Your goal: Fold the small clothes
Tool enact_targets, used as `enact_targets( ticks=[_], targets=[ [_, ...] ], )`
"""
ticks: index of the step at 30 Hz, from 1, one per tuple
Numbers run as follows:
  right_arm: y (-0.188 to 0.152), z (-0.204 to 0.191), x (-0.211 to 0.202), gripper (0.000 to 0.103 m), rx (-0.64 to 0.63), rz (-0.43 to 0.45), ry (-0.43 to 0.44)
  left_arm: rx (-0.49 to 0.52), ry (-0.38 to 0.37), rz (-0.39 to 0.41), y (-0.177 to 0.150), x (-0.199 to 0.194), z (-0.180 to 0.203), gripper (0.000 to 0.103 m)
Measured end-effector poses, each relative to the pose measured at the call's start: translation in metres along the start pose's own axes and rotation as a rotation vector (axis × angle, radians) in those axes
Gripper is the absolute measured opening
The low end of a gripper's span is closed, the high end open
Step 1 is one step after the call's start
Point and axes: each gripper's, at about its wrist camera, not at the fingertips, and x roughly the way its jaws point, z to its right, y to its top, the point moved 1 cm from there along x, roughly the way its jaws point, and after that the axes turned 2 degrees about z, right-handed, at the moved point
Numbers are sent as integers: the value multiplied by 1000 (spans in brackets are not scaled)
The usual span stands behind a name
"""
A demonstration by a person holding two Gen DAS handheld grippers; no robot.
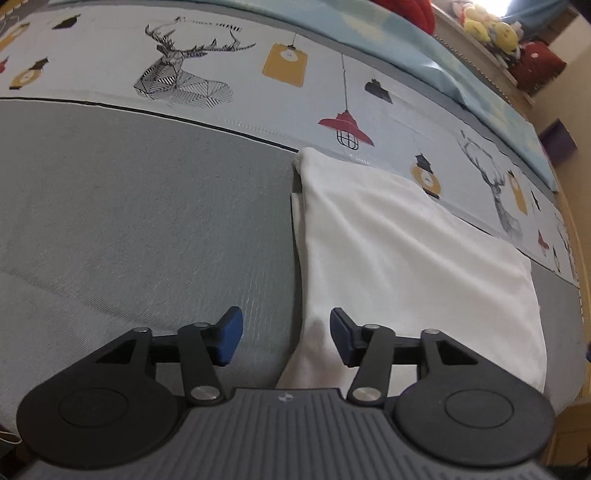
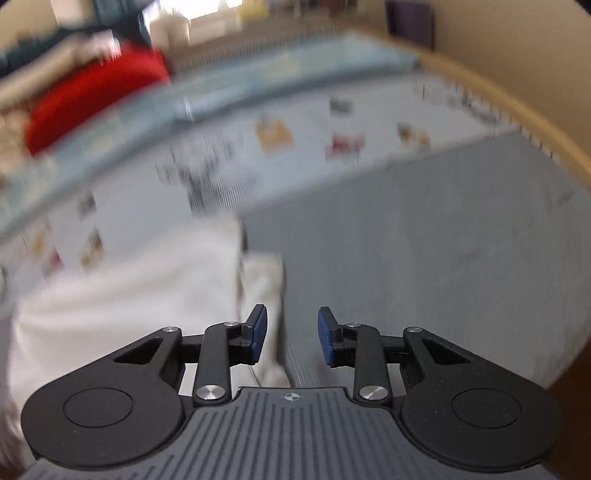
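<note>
From the left wrist, the left gripper (image 1: 285,338) hangs over the bed with its blue pads (image 1: 231,334) spread apart and nothing pinched between them. A white cloth (image 1: 406,258), folded into a rough rectangle, lies flat on the grey sheet (image 1: 147,229). The cloth's left edge runs down toward the gap between the pads; the right pad sits above the cloth's near corner, the left pad above bare sheet beside the cloth. Beyond the cloth's far edge lies a pale printed band (image 1: 258,74) with a deer, lamps and lanterns. Farther from the cloth, at the top right, yellow plush toys (image 1: 491,29) sit on a ledge.

From the right wrist, the picture is blurred by motion. The right gripper (image 2: 291,334) has its pads (image 2: 327,338) parted, narrower than the left, with nothing gripped. The cloth (image 2: 129,314) lies to the left of the gripper, its right edge just under the left pad; a thinner flap (image 2: 264,280) juts out along that edge. The sheet (image 2: 424,258) fills the space right of the cloth. Well beyond the cloth, at the upper left, is a red shape (image 2: 96,92), too smeared to identify.
</note>
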Motion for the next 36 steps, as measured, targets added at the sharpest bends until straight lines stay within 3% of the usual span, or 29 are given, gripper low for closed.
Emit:
enact_targets(
  ticks=[2,5,11,13,14,15,19,24,29,32,33,36],
  targets=[
    [0,8,-9,39,104,65,29,7,-6,-33,6,16,10,60],
    [-4,12,-13,39,213,91,63,28,-15,-85,5,35,22,62],
    [-4,-4,2,39,113,44,34,64,28,-103,0,58,30,62],
    [-3,-5,4,39,126,46,17,117,23,-93,0,60,36,49],
    [-2,-4,4,39,129,55,9,138,-4,-93,0,60,39,25],
    [-1,-3,1,39,133,71,0,145,-14,-90,0,59,41,18],
    [7,-6,-11,39,116,129,-14,163,-17,-60,0,50,39,9],
    [10,-11,-27,39,142,215,-22,94,-30,-27,1,33,18,8],
    [3,-22,-27,39,226,221,26,37,16,-53,1,24,-7,9],
    [1,-40,-22,39,164,206,49,24,30,-79,1,21,-19,19],
    [1,-45,-20,39,140,198,56,25,39,-81,1,21,-20,31],
    [1,-50,-16,39,133,183,65,15,34,-96,1,24,-24,37]
  ],
)
